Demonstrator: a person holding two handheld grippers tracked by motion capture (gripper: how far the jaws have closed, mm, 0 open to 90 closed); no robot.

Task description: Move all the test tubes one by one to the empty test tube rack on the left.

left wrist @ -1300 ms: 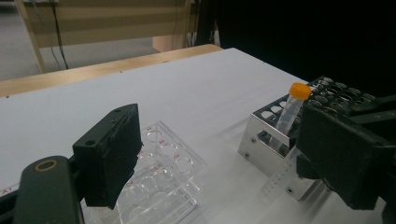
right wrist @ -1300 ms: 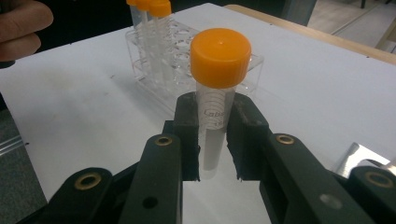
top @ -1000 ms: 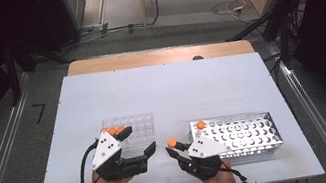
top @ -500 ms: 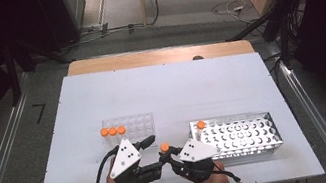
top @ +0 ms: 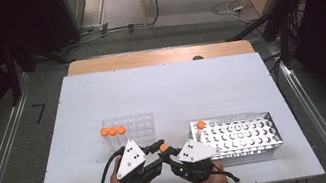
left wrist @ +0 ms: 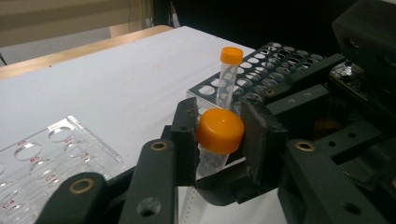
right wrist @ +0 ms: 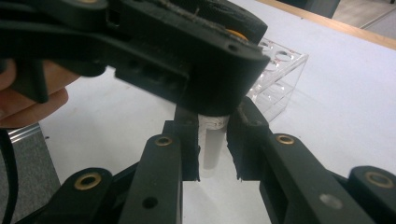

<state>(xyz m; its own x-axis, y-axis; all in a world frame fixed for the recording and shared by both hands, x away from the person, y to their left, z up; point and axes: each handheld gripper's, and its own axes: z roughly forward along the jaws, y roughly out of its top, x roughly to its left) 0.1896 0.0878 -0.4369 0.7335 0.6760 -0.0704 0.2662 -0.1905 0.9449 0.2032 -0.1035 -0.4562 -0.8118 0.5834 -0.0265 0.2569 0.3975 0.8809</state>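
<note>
High view: the left gripper (top: 157, 149) and right gripper (top: 168, 154) meet tip to tip over the table's (top: 200, 85) near edge, between the clear rack (top: 136, 126) and the metal rack (top: 249, 132), both on 1 tube (top: 163, 148).

Left gripper view: its jaws, having just closed, clamp the orange cap (left wrist: 220, 131); the tube's long axis runs down and away from the cap.

Right gripper view: its jaws pinch the tube's body (right wrist: 212, 144) below the left gripper.

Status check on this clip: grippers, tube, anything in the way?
Left gripper just closed on the tube's orange cap. Right gripper shut on the tube body. Nothing in the way.
</note>
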